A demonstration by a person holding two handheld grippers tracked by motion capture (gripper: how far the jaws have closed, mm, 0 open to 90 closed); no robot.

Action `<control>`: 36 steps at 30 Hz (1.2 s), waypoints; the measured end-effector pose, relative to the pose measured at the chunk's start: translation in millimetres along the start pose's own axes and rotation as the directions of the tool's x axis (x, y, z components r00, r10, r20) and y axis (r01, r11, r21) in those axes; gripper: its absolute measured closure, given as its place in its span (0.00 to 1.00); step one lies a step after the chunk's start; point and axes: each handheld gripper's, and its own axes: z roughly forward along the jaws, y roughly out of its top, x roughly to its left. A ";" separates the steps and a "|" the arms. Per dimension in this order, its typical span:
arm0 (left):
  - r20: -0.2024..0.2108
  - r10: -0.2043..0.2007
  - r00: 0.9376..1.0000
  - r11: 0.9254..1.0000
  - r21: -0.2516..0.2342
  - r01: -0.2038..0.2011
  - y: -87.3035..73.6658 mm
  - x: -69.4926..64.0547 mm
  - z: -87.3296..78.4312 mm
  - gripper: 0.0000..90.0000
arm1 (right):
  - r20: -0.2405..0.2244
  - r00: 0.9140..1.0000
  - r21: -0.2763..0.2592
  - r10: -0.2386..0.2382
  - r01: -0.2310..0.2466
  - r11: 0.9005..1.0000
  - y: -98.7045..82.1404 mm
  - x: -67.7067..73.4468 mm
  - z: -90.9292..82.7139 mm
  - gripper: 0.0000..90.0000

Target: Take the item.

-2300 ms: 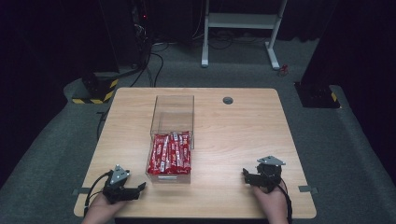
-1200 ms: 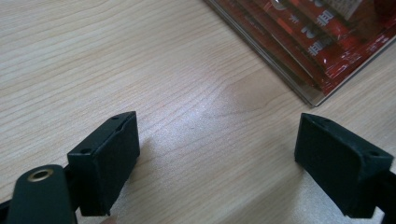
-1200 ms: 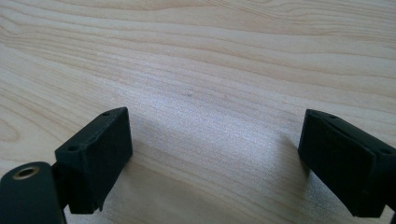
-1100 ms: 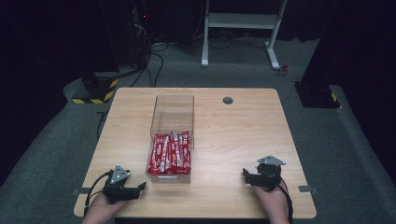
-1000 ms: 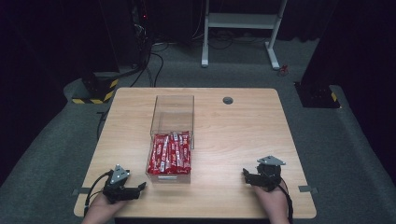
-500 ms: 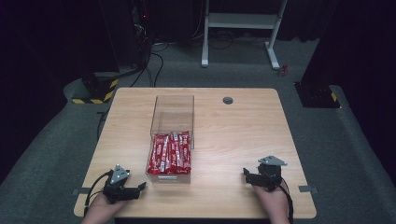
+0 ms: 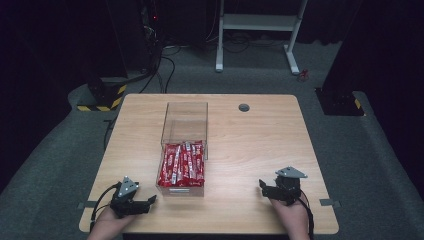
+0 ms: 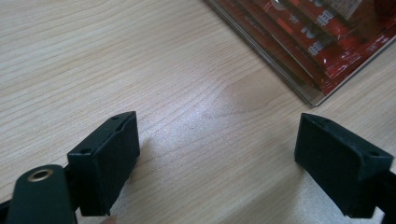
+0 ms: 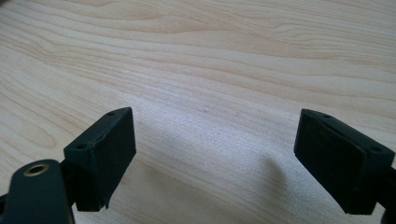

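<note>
The left tongs (image 7: 150,200) rest low on the tabletop (image 7: 250,145) at its near left, jaws spread wide and holding nothing; the left gripper view shows bare wood between them. The right tongs (image 7: 262,186) sit at the near right, likewise spread and empty, over plain wood in the right gripper view.

The clear box (image 7: 184,117) stands between the two, a little left of centre, its long axis running away from the person. The red packets (image 7: 182,164) lie in its near half, side by side, each with its long axis along the box, ends pointing toward and away from the person.

From the left tongs the packets lie ahead and to the right, near; the box's near corner (image 8: 313,95) shows at the top right of the left gripper view, just beyond the jaws. The right tongs stand well apart from the box, which lies to their left. So the left hand (image 7: 107,227) is nearer, and I judge that a grasp would have to come down over the box wall, closing across a packet's short width
</note>
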 end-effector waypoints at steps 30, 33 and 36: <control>0.000 0.001 1.000 1.000 -0.001 -0.001 0.0 0.0 0.0 0.16 | -0.058 0.997 -0.025 -0.051 0.050 0.998 -0.1 19.3 2.6 0.16; 0.000 0.000 1.000 1.000 0.000 0.000 0.0 0.0 0.0 0.16 | -0.067 0.996 -0.023 -0.059 0.057 0.998 0.0 22.4 3.1 0.16; 0.000 0.000 1.000 1.000 0.000 0.000 0.0 0.0 0.0 0.16 | -0.077 0.995 -0.022 -0.061 0.059 0.998 -0.2 26.8 3.8 0.17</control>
